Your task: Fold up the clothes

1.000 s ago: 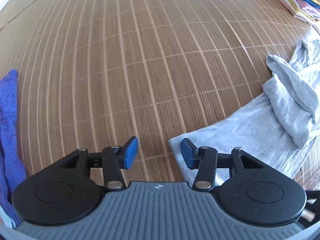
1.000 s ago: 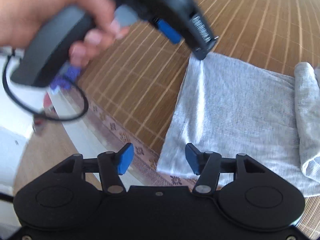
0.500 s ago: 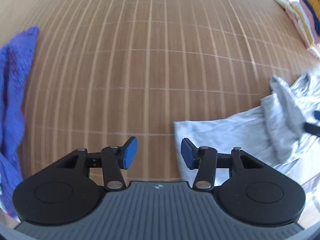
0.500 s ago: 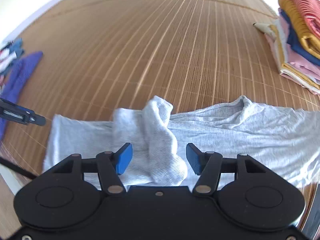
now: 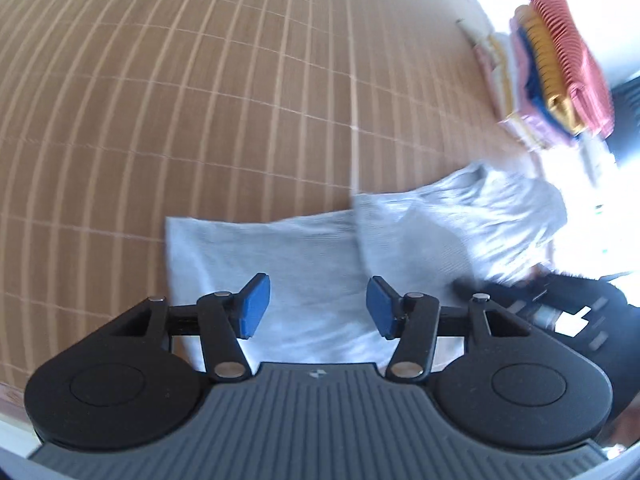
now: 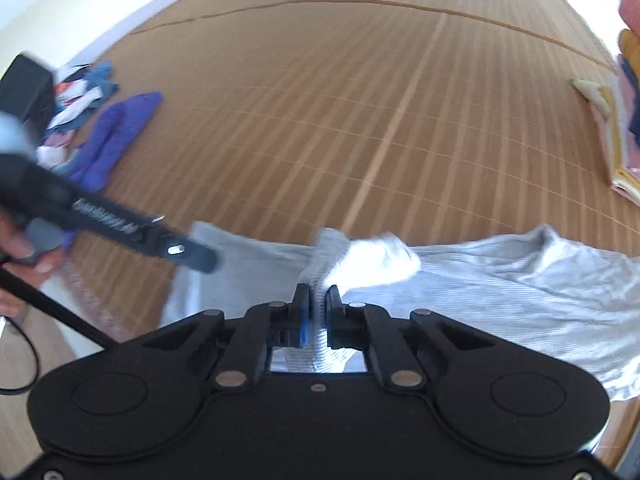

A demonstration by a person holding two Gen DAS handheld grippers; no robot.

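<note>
A light grey knit garment (image 6: pixel 500 280) lies spread on the bamboo mat, one sleeve folded over its middle. My right gripper (image 6: pixel 318 308) has its jaws closing, and the blue pads pinch a raised fold of that sleeve (image 6: pixel 360 260). My left gripper (image 5: pixel 318 306) hovers over the garment's left end (image 5: pixel 248 248); its jaws are opening and nothing sits between the pads. The right wrist view shows the left gripper (image 6: pixel 120 228) coming in from the left, its tip by the garment's corner. In the left wrist view the right gripper's dark body (image 5: pixel 560 312) shows at the right, blurred.
A stack of folded clothes (image 5: pixel 560 68) sits at the far right of the mat (image 6: pixel 360 100). A purple garment (image 6: pixel 116 136) and a loose pile of clothes (image 6: pixel 76 92) lie at the far left. The mat's patterned front edge (image 6: pixel 92 304) runs near a hand.
My right gripper, open around the folded sleeve half a second ago, has closed on it. The left gripper has swung from bare mat to over the garment's left end.
</note>
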